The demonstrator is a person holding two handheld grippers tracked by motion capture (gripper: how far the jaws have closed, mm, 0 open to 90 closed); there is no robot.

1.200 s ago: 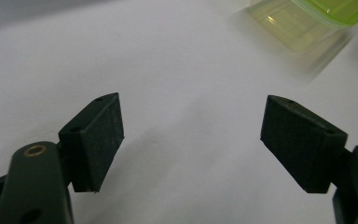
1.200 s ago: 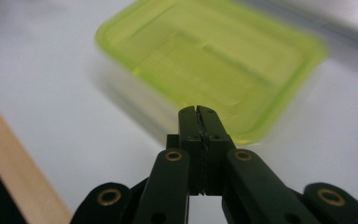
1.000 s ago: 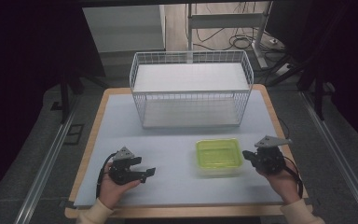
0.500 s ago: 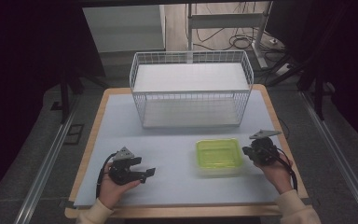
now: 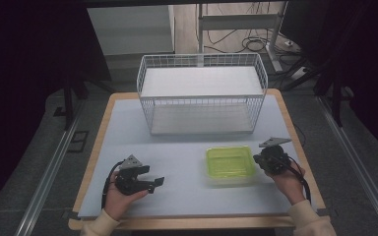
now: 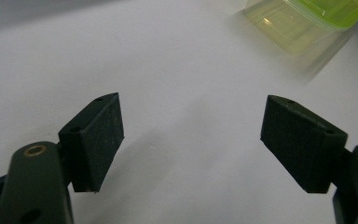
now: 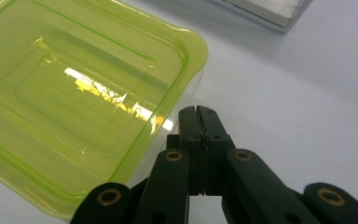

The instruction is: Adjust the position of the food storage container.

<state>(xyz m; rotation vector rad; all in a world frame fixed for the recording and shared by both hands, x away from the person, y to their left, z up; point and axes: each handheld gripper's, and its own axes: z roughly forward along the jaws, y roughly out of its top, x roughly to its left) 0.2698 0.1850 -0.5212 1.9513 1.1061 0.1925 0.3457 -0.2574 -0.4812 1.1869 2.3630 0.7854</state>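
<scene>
A yellow-green see-through container with its lid on (image 5: 230, 163) sits on the white table right of centre; in the right gripper view the container (image 7: 74, 98) takes up the left half, and a corner of the container (image 6: 307, 21) shows at the top right of the left gripper view. My right gripper (image 5: 257, 158) rests just off its right edge, jaws shut with nothing between them; its tips (image 7: 198, 113) lie beside the lid's rim. My left gripper (image 5: 158, 184) sits at the front left, jaws open wide over bare table (image 6: 191, 126).
A white wire basket (image 5: 202, 96) stands at the back of the table, open at the top. The table's wooden edge (image 5: 187, 223) runs along the front. Dark floor, rails and cables surround the table.
My right gripper has moved left and down, closing in on the container's right edge. The left gripper has stayed in place.
</scene>
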